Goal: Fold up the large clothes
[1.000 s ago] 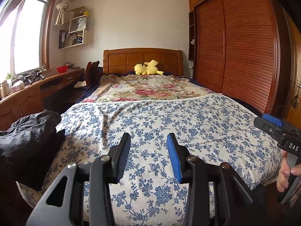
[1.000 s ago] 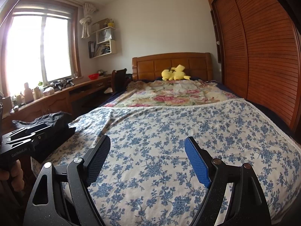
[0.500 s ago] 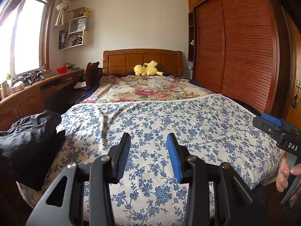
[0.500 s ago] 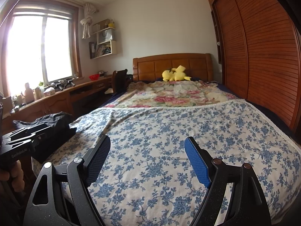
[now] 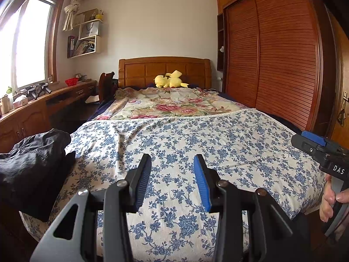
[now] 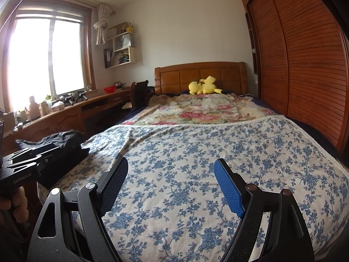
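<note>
Nothing has moved since a second ago: both grippers hang in the same spots over the foot of the bed, and the cloth under them lies as it did.

The left gripper (image 5: 172, 174) fills the bottom centre of its view, fingers a narrow gap apart with nothing between them. The right gripper (image 6: 171, 181) stands with its fingers wide, also empty; in the left view its body juts in at the right edge, with the person's hand (image 5: 329, 198) on the grip.

The dark clothes (image 5: 32, 163) sit in a crumpled heap at the left edge of the left view, on the bed's near corner, resting on a dark folded piece (the right view shows the same heap (image 6: 63, 146) at middle left). They are black, creased, with a stitched seam showing.

A wall shelf (image 5: 86, 38) in the upper left holds books and a paper bag. A red bowl (image 5: 71, 81) stands on the long wooden desk (image 5: 32, 111) under the window.

The blue flowered sheet (image 5: 196, 144) covers the near half of the bed, a rose quilt (image 5: 170, 104) the far half, with a yellow plush toy (image 5: 170, 80) against the headboard (image 5: 165, 69). A slatted wooden wardrobe (image 5: 272, 54) fills the right side.
</note>
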Available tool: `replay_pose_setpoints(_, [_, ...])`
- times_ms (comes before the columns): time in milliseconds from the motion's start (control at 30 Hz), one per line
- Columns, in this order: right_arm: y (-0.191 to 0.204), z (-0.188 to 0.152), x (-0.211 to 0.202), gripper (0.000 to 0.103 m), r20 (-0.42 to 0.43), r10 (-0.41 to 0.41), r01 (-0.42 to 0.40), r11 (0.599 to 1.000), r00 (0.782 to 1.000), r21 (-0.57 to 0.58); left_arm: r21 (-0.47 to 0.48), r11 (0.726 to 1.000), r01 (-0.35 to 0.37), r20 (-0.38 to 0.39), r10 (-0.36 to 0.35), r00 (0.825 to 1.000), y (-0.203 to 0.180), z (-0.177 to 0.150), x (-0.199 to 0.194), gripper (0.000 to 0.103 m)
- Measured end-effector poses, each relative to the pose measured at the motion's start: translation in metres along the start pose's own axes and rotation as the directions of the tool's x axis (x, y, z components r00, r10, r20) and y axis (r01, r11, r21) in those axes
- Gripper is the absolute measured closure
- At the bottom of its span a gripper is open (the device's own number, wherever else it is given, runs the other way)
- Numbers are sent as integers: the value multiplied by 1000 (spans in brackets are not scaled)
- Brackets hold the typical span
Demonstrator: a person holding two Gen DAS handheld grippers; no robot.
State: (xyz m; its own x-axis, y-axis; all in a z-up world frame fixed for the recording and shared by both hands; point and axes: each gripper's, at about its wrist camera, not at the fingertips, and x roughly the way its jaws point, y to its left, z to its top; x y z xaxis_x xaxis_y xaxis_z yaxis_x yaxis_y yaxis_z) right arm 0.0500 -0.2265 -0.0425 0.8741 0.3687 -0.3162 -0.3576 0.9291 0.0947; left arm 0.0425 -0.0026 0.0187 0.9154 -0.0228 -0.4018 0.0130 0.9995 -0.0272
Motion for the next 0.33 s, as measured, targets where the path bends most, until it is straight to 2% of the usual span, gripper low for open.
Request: replay_pose_setpoints(333, [1, 0, 0, 20, 1, 0, 0, 1000, 1000, 1, 0, 1000, -1, 1, 1, 1000, -2, 1, -2, 64])
